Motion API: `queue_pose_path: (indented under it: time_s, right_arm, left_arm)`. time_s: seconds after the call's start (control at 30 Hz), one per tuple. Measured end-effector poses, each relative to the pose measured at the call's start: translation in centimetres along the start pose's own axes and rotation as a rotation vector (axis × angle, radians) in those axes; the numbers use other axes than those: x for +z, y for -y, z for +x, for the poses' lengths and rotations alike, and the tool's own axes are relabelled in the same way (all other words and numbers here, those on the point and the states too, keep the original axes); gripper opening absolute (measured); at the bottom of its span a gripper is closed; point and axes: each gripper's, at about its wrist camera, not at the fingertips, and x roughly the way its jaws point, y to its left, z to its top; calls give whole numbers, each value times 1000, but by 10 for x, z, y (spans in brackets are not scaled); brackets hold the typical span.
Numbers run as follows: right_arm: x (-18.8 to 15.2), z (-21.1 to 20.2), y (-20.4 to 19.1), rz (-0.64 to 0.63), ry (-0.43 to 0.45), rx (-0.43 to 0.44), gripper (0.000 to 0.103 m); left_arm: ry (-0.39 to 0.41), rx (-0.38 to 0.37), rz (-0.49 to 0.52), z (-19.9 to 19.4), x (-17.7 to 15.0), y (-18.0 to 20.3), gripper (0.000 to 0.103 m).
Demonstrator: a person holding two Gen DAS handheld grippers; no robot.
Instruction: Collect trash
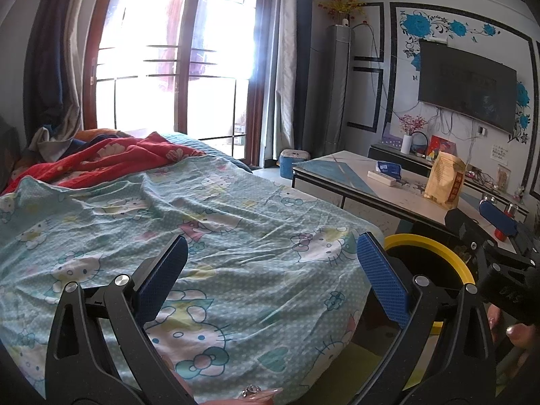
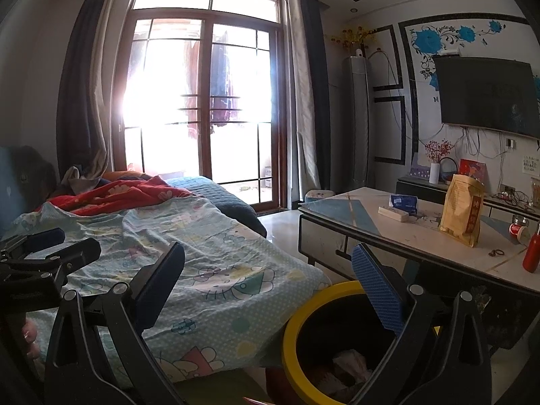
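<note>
- Hovering over a cartoon-print bedsheet (image 1: 216, 222), the left gripper (image 1: 271, 276) gapes wide with nothing between its blue pads (image 1: 383, 280).
- Spread just as wide and equally empty, the right gripper (image 2: 268, 288) hangs above the yellow-rimmed trash bin (image 2: 290, 341), its right finger over the bin's mouth.
- Crumpled scraps (image 2: 347, 364) lie inside the bin, which stands between bed and coffee table (image 2: 422, 236).
- Beyond the right gripper, a yellow snack bag (image 2: 460, 211) stands upright on the table; a red bottle (image 2: 531, 253) stands farther right.
</note>
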Motion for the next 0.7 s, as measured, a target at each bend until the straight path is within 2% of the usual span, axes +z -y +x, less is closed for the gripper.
queue_pose_path:
  time_s: [0.7]
  right_arm:
    - [-4, 0, -2, 4, -12, 0, 97]
  left_arm:
    - [-2, -2, -1, -2, 1, 3, 92]
